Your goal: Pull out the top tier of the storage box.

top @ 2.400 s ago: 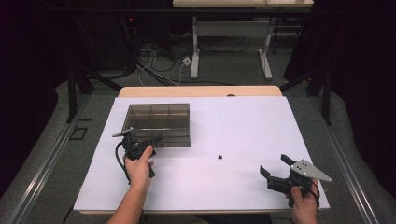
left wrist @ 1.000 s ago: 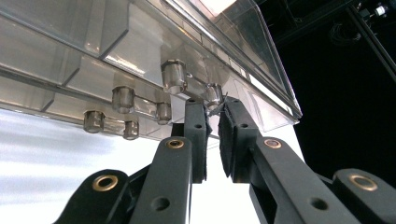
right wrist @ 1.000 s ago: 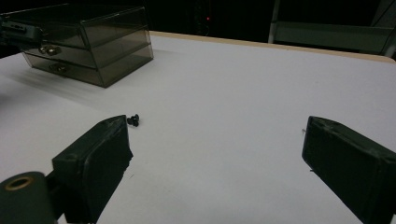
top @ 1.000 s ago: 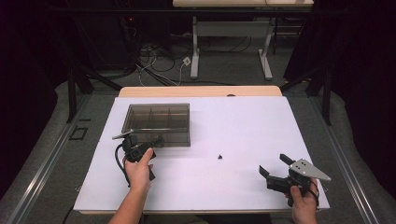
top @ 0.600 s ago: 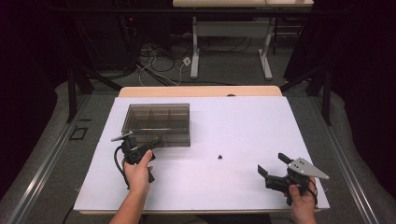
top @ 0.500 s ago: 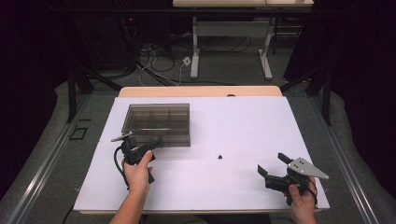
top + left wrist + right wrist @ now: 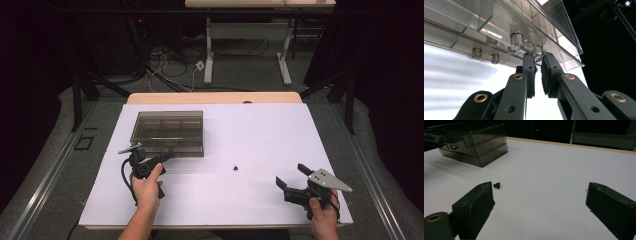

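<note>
High view: the left tongs (image 7: pixel 167 155) meet the front wall of the smoky plastic box (image 7: pixel 168 131) near the tabletop's (image 7: pixel 260 130) far left corner.

Left gripper view: they pinch the box's small clear latch tab (image 7: pixel 539 53).

Right gripper view: the right tongs (image 7: pixel 544 205) gape wide, empty, a small black screw (image 7: pixel 496 185) beyond them.

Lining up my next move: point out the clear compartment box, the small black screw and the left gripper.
clear compartment box (image 7: pixel 167 126), high view, lid top.
small black screw (image 7: pixel 497 185), right gripper view, its body.
left gripper (image 7: pixel 538 55), left gripper view, between fingertips.
</note>
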Motion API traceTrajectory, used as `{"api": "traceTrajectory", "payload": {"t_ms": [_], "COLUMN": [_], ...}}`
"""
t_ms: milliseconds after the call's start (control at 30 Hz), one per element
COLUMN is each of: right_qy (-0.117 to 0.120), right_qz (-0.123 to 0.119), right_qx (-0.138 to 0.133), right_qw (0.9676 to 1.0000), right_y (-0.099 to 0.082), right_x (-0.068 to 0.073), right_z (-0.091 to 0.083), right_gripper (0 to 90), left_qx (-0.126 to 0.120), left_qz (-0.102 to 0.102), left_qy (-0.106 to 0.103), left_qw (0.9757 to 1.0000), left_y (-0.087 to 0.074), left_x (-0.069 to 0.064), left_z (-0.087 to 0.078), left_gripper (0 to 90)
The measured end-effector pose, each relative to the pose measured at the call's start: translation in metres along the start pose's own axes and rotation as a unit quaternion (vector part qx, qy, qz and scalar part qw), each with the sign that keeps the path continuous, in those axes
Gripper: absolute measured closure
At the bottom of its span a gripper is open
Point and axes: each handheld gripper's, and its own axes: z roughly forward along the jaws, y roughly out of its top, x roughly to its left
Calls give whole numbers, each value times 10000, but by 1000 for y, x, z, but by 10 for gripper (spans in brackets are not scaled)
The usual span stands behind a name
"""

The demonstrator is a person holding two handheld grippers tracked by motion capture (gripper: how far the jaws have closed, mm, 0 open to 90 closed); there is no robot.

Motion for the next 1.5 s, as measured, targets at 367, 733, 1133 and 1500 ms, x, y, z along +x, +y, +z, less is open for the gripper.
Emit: {"api": "traceTrajectory", "payload": {"t_ms": [367, 733, 1133, 1500], "right_qy": [-6, 5, 4, 21], "right_qz": [28, 39, 21, 4], "right_qx": [-10, -9, -2, 18], "right_qw": [10000, 10000, 10000, 10000], "right_y": [0, 0, 0, 0], "right_x": [0, 0, -1, -1], "right_z": [1, 1, 1, 1], "right_gripper": [75, 75, 78, 79], "left_qx": [11, -12, 17, 85], "left_qz": [-12, -22, -23, 67], "left_qy": [-11, -37, -55, -94], "left_qw": [10000, 10000, 10000, 9999], "left_y": [-1, -2, -4, -7], "left_x": [0, 1, 0, -3], "left_z": [-2, -3, -2, 2], "left_gripper": [816, 806, 729, 600]}}
